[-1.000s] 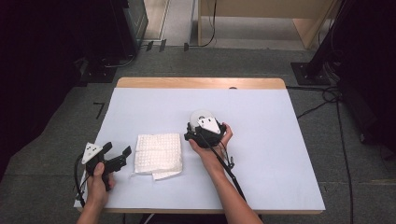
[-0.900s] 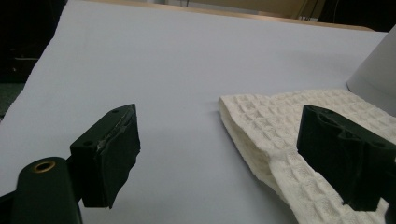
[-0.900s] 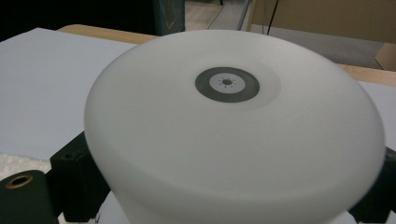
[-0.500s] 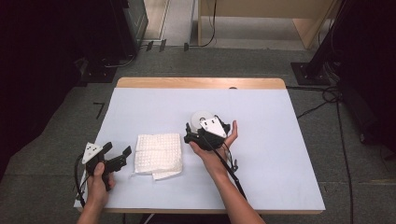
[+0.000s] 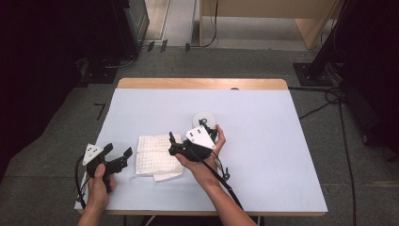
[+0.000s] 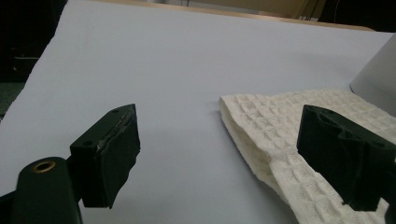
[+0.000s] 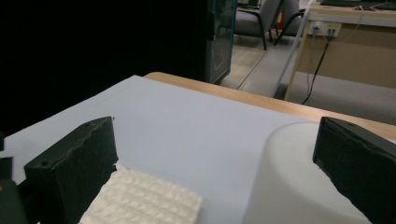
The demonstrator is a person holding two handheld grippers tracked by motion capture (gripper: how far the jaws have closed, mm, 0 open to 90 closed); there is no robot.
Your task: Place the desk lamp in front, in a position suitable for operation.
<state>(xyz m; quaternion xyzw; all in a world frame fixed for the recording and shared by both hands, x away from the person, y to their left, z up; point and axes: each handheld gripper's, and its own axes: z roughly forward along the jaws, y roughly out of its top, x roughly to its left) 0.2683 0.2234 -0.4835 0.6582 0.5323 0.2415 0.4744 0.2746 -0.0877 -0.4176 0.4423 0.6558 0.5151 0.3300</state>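
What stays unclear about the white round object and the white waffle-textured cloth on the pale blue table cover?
White round object: high view, near side hidden behind the right gripper, whose empty jaws have just been opening; right gripper view, bottom edge cuts it off.
White waffle-textured cloth: high view, right edge hidden under that gripper; left gripper view, a jaw covers part.

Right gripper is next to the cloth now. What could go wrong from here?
The right gripper, whose jaws have just been opening with nothing gripped between them, sits close between the white round object and the folded cloth; a swing could knock the object. The cloth's bottom layer sticks out loose, so a jaw might catch one layer and unfold it.
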